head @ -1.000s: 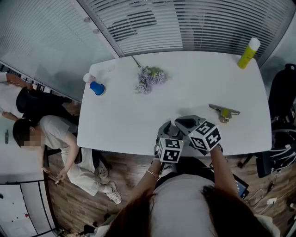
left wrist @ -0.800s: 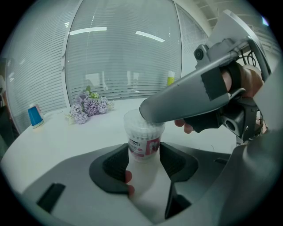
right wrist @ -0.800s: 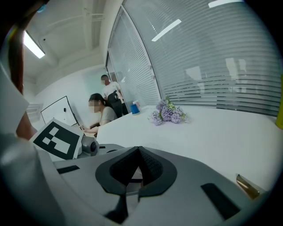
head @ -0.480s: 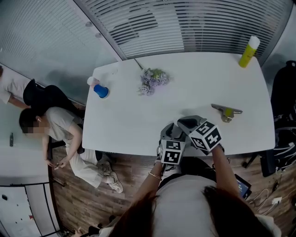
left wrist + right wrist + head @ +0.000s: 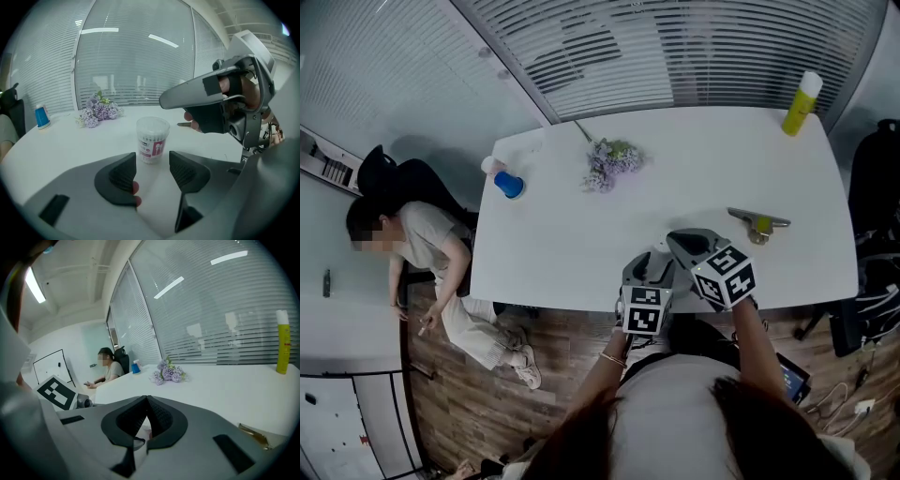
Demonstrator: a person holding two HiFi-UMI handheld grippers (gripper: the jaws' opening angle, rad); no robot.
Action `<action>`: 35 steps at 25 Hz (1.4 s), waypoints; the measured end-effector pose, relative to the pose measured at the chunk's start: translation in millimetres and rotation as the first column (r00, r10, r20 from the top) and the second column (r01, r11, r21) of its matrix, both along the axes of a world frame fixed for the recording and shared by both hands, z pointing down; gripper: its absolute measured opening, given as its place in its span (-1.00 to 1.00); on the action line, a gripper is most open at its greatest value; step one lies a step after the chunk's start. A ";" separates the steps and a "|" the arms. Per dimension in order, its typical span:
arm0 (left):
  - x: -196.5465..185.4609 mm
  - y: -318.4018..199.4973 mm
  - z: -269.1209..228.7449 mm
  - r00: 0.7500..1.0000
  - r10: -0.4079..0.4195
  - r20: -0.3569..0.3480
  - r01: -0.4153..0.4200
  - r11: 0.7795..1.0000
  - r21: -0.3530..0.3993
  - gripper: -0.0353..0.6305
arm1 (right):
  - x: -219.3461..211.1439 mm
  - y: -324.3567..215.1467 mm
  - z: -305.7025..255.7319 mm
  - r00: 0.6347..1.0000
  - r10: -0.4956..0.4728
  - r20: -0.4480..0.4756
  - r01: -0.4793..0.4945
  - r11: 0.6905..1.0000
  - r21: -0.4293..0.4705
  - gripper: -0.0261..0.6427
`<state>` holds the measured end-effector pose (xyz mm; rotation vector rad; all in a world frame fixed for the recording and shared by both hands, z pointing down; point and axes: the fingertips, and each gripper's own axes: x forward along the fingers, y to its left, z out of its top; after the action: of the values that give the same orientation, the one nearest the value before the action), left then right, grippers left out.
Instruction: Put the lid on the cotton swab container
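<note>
Near the desk (image 5: 581,253) front edge, cotton swab container (image 5: 152,139) sits just past the wide-open left claw (image 5: 152,173). The right claw (image 5: 146,420) pinches what looks like the lid (image 5: 138,443). Capping's next I guess: center it, lower squarely.

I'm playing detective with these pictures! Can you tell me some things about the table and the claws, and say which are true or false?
1. The cotton swab container stands upright on the table. True.
2. The left claw is squeezing the container. False: it is open, and the container stands just ahead of it, untouched.
3. Purple flowers lie on the table. True.
4. The yellow bottle lies flat beside the flowers. False: it stands upright at the far right corner, away from them.
</note>
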<state>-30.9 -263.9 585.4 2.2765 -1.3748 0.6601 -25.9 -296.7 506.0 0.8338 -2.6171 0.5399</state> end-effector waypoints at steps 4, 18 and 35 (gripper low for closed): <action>-0.7 5.7 -4.7 1.000 0.002 -0.006 -0.002 1.000 0.007 -0.18 | 12.6 0.8 -10.9 0.998 0.067 0.018 -0.067 0.997 0.032 -0.84; -15.1 30.0 -56.5 0.997 -0.037 -0.074 0.046 0.992 0.118 -0.42 | 51.6 29.4 -36.0 0.964 0.257 0.066 -0.261 0.962 0.076 -0.84; -46.0 68.0 -123.2 0.990 -0.064 -0.125 0.096 0.959 0.268 -0.78 | 60.8 83.4 -70.9 0.943 0.326 0.063 -0.332 0.927 0.175 -0.84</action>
<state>-76.8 -195.9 462.2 2.4092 -1.5749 0.3218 34.9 -213.3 435.1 1.3510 -2.5970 0.4017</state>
